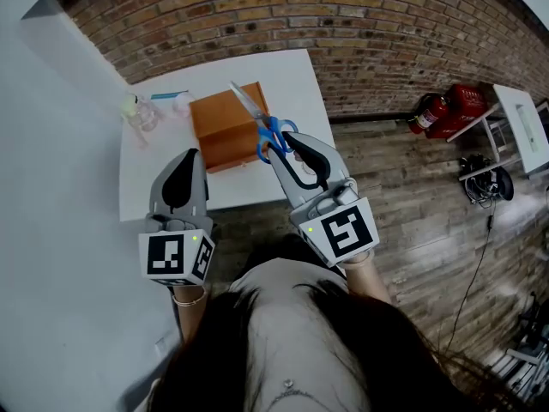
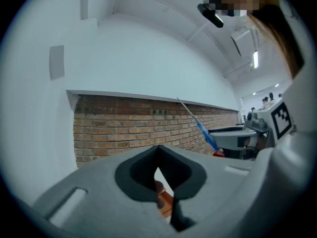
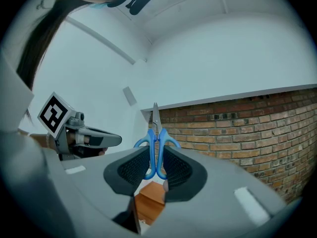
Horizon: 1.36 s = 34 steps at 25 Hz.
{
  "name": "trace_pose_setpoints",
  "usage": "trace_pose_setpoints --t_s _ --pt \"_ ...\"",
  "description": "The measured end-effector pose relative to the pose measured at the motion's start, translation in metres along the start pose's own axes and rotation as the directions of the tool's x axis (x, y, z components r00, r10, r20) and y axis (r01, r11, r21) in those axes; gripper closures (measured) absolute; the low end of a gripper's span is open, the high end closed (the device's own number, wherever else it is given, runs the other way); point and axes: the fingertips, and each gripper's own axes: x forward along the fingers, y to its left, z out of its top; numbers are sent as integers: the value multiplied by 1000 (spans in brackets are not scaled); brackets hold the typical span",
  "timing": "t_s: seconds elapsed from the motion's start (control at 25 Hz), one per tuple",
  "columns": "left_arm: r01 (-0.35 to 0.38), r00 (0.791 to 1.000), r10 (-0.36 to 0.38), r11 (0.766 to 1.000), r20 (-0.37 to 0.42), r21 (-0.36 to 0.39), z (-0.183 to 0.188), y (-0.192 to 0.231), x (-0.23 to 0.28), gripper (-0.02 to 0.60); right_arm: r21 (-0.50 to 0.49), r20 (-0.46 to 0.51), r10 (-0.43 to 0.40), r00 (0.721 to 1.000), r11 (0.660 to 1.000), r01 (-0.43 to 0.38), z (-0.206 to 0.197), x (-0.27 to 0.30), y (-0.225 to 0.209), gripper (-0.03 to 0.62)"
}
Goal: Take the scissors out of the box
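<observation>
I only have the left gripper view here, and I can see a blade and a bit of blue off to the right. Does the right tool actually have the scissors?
Observer: Yes. The right gripper view shows the right tool shut on the blue handles of the scissors, blades pointing away from it.
Operator: Are they clear of the box?
Observer: It looks so. In that view the brown box sits below the jaws, apart from the scissors.
Operator: Where is the box standing?
Observer: In the head view it stands on the white table, near its middle.
</observation>
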Motion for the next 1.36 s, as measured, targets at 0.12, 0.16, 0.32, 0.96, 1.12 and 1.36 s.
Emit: trace_pose_setpoints --t_s 0.12,0.16,0.32,0.96,1.12,1.36 --pt "6 1000 -6 1000 -2 2 0 -3 4 581 0 1 -1 1000 1000 1 -1 0 -3 498" --pt "7 1000 -7 1000 -1 3 0 -4 5 580 -2 6 3 1000 1000 -3 0 0 -4 499" --pt "9 1000 -9 1000 -2 6 1 -5 9 580 -4 9 5 1000 1000 -5 -2 1 -7 499" --pt "18 1000 -18 1000 -8 6 3 -20 23 580 10 6 9 1000 1000 -9 -6 -2 -23 499" --pt "12 1000 -12 1000 -4 -3 1 -18 24 580 13 0 11 1000 1000 -11 -9 -1 -23 499" --pt "-3 1000 3 1000 11 -18 4 -18 26 580 13 3 18 1000 1000 -18 -9 -2 -25 499"
